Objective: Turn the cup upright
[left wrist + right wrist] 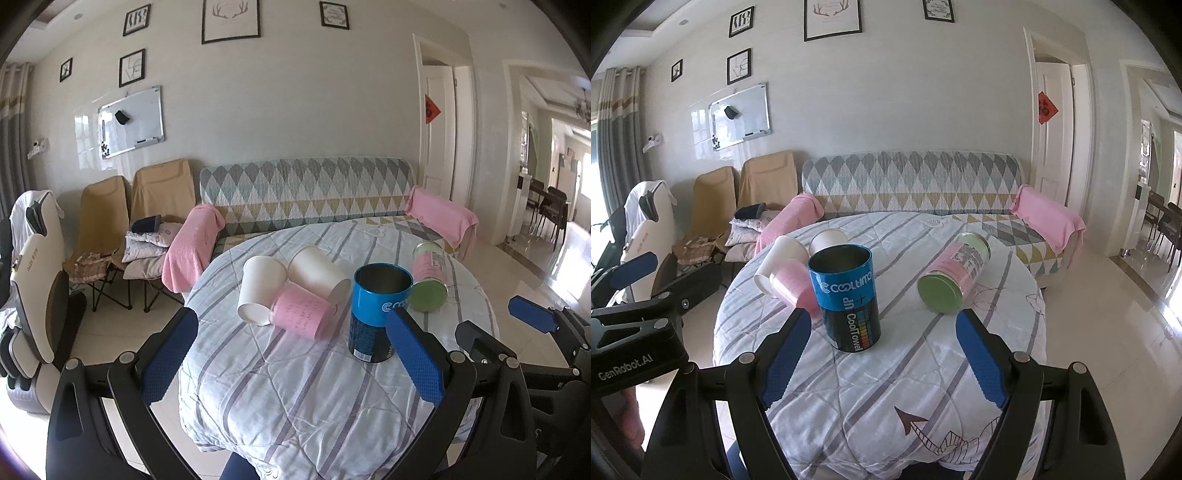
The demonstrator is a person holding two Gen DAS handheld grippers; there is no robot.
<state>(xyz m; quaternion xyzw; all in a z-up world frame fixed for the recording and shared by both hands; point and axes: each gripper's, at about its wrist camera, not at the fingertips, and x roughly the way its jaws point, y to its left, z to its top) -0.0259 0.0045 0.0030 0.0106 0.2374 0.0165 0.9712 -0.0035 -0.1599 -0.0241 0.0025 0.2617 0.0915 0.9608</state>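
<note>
A blue and black can-shaped cup [376, 314] stands upright, mouth open upward, on the round quilt-covered table [295, 387]; it also shows in the right wrist view [846, 299]. Two white paper cups [258, 291] [319, 275] and a pink cup [301, 314] lie on their sides behind it to the left. A pink-labelled can with a green end [428, 277] lies on its side to the right. My left gripper [291, 354] is open and empty, near the blue cup. My right gripper [882, 358] is open and empty in front of the blue cup.
The table's near edge drops off below the grippers. A patterned sofa [306, 192] with pink towels stands behind the table. Folding chairs [110, 221] and a massage chair [33, 277] stand to the left. A tiled floor and doorway [546, 221] lie to the right.
</note>
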